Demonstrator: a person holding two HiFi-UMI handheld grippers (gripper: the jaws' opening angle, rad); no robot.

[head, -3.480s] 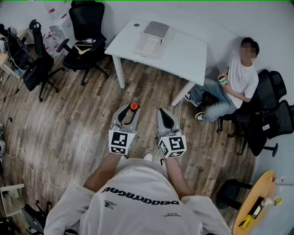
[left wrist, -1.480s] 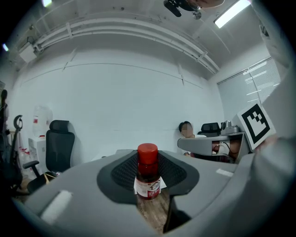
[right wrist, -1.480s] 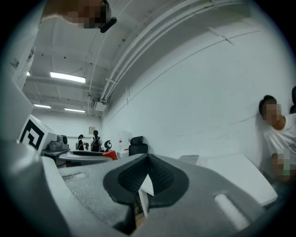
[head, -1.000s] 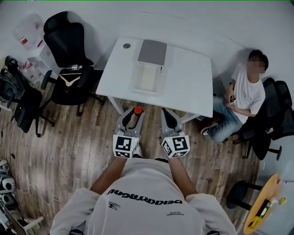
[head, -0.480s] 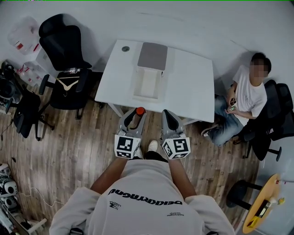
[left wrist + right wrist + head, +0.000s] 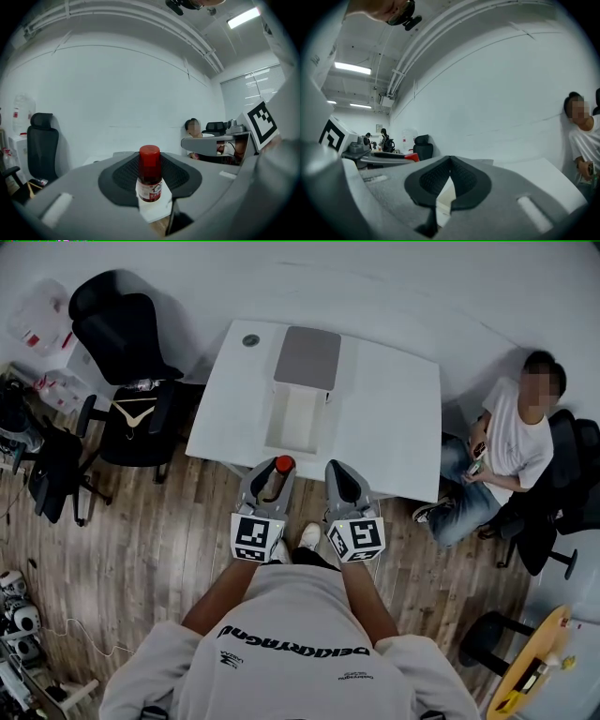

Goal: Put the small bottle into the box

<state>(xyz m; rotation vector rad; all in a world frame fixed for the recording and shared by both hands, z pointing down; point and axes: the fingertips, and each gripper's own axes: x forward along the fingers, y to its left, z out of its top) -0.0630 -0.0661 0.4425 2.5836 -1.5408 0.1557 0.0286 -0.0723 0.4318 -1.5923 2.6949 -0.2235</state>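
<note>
The one small bottle (image 6: 280,471), red-capped, stands upright, clamped between the jaws of the left claw (image 6: 270,469) at the near edge of the single white table (image 6: 394,418). The one box (image 6: 295,423), open with its grey lid (image 6: 307,357) tipped back, lies just beyond at twelve o'clock, with only a strip of tabletop between. The right claw (image 6: 339,472), just beside at three o'clock, is closed on nothing, its tips meeting; farther out are one round disc (image 6: 250,339) at the table's eleven o'clock corner, two black chairs (image 6: 122,334) at ten and nine, and one seated person (image 6: 511,442) at three.
</note>
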